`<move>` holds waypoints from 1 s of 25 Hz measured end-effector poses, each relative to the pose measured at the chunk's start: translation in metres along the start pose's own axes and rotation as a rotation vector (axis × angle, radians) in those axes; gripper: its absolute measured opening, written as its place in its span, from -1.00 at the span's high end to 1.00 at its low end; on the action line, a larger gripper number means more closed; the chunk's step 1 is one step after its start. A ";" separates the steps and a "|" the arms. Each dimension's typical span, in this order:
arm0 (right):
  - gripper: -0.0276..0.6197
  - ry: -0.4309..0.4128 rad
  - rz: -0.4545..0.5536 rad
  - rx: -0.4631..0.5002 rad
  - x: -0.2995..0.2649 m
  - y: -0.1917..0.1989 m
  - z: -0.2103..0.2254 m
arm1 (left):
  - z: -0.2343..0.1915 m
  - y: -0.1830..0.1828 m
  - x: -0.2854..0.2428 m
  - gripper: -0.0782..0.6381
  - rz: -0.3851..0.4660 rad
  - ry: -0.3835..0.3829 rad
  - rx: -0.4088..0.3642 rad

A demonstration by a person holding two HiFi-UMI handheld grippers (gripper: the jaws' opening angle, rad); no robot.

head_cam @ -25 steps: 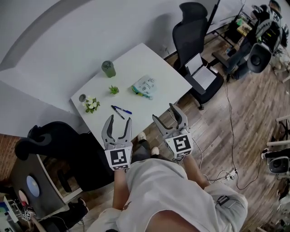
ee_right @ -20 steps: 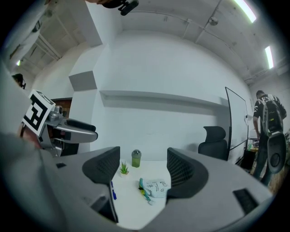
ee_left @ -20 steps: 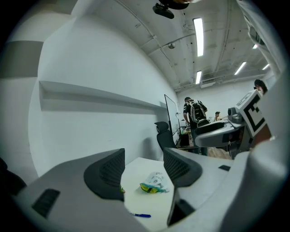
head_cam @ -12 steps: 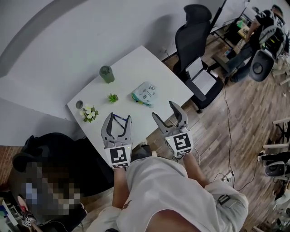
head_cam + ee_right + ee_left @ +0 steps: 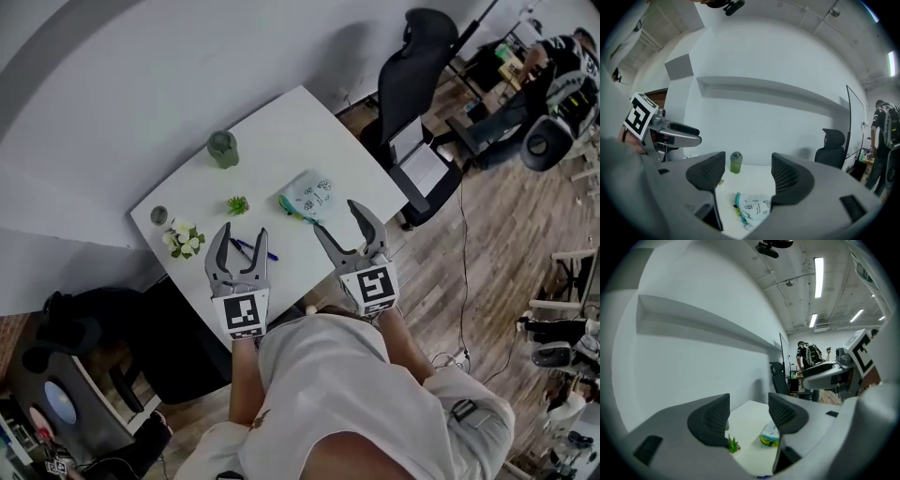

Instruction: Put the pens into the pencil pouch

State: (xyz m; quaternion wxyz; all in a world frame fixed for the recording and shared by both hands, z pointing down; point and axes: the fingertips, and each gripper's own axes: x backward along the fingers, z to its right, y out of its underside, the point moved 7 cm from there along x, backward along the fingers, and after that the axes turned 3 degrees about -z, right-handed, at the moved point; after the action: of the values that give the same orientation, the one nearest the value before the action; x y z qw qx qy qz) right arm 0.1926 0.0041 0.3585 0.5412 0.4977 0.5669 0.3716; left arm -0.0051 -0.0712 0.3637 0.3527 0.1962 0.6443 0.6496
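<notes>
Two pens (image 5: 253,249), one dark and one blue, lie crossed on the white table (image 5: 281,141) near its front edge. The pale printed pencil pouch (image 5: 312,195) lies to their right; it also shows in the left gripper view (image 5: 769,437) and the right gripper view (image 5: 752,206). My left gripper (image 5: 239,234) hovers open just above the pens, with nothing held. My right gripper (image 5: 339,220) is open beside the pouch's near end; its jaws have just been closing slightly, with nothing between them.
A green cup (image 5: 223,148) stands at the table's back, and a small green plant (image 5: 238,204) and a flower pot (image 5: 183,236) at the left. A black office chair (image 5: 427,66) stands right of the table. A person (image 5: 562,56) is far right.
Both grippers have moved forward from before the table's near edge to over it. The left jaws now overlap the pens and the right jaws reach the pouch's near end.
</notes>
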 end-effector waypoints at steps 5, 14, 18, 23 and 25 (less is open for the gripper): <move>-0.02 -0.032 -0.056 0.020 -0.027 0.009 -0.006 | -0.017 0.023 -0.011 0.09 -0.057 -0.005 0.024; 0.08 -0.198 -0.152 0.052 -0.065 0.035 -0.010 | -0.022 0.068 -0.017 0.11 -0.176 -0.103 0.111; 0.09 -0.322 -0.174 0.073 -0.083 0.047 -0.011 | -0.016 0.085 -0.016 0.13 -0.238 -0.190 0.165; 0.12 -0.461 -0.199 0.094 -0.102 0.061 -0.007 | -0.003 0.100 -0.014 0.13 -0.293 -0.309 0.226; 0.12 -0.516 -0.211 0.109 -0.108 0.066 -0.009 | 0.003 0.107 -0.013 0.13 -0.312 -0.351 0.248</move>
State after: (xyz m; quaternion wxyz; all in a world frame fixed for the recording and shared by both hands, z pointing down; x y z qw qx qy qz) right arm 0.1856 -0.0836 0.4498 0.6758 0.5425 0.4780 0.1431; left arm -0.0164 -0.0697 0.4706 0.5284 0.2460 0.6703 0.4594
